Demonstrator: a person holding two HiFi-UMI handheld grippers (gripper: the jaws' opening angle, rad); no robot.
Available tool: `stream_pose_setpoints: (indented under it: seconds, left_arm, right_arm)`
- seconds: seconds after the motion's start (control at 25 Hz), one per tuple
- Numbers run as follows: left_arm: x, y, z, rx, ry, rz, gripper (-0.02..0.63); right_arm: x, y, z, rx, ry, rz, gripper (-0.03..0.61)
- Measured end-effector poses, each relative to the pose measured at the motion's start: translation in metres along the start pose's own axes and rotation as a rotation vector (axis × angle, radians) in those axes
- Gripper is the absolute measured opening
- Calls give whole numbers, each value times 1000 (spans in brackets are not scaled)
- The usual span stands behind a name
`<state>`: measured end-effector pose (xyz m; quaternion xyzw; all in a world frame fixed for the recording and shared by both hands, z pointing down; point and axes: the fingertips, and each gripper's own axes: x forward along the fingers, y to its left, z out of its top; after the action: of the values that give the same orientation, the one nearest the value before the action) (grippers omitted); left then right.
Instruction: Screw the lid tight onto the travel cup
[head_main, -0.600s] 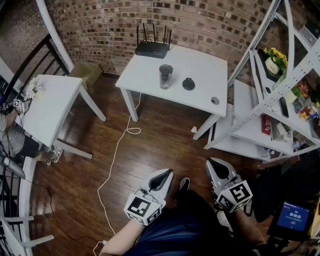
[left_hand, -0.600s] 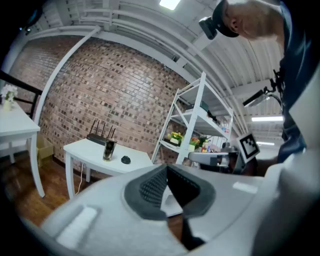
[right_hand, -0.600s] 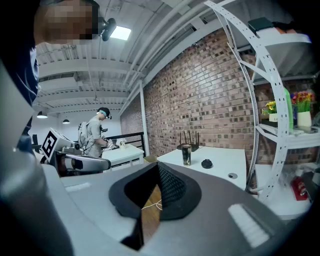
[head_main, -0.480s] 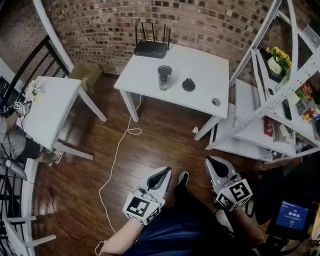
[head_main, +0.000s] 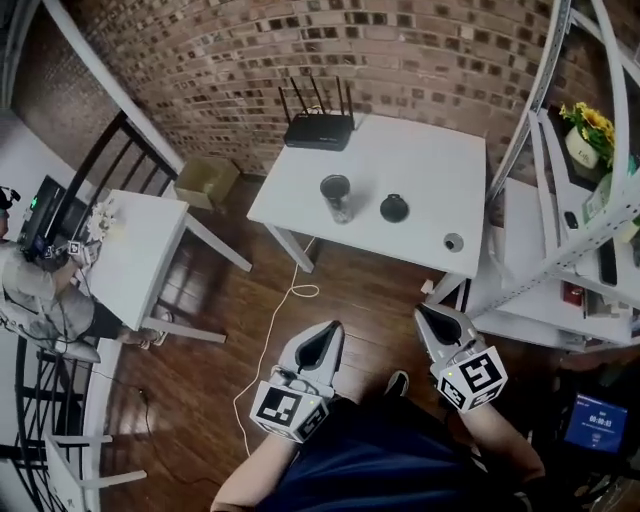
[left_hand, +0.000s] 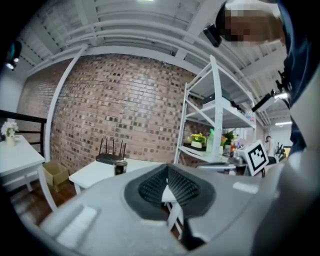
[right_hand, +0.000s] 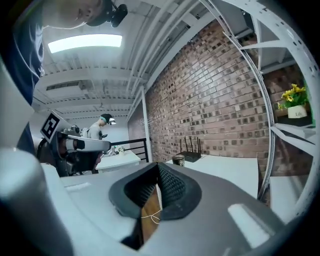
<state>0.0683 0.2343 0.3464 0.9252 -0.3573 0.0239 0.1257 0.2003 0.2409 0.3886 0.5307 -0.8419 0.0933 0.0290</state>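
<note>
The travel cup (head_main: 336, 197), dark and clear, stands upright on the white table (head_main: 430, 160) in the head view. Its black lid (head_main: 394, 208) lies flat just to the cup's right, apart from it. My left gripper (head_main: 322, 340) and right gripper (head_main: 432, 318) hover over the wooden floor well short of the table, both shut and empty. The left gripper view shows its shut jaws (left_hand: 167, 189) and the cup (left_hand: 120, 167) far ahead. In the right gripper view the cup (right_hand: 178, 160) also stands far beyond the shut jaws (right_hand: 157, 186).
A black router (head_main: 320, 128) sits at the table's back edge, a small round object (head_main: 454, 241) near its right front corner. A metal shelf (head_main: 600, 230) stands at the right. A side table (head_main: 140, 250) and a seated person (head_main: 40, 290) are at the left. A white cable (head_main: 270, 350) crosses the floor.
The whole head view has shifted: the table with cup and lid now sits lower and further right, nearer the grippers. Both grippers stay shut and empty.
</note>
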Motion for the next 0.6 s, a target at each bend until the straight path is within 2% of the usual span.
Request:
stream_pose_setpoints:
  seconds: [0.12,0.28,0.44,0.6]
  left_arm:
    - [21,4,7,7,14,14,6]
    - [53,12,-18,45,11,-23,6]
    - [83,52,-21,30,13,-78,6]
    - [104,99,-8,38,-23,-125,6]
  right_arm:
    - [15,-23,1,19,6,16,11]
    - [19,-65,1,22,33,-13,11]
    - [55,-80,17,44,11,-53,11]
    - [102,-82,24,31,61,-119,11]
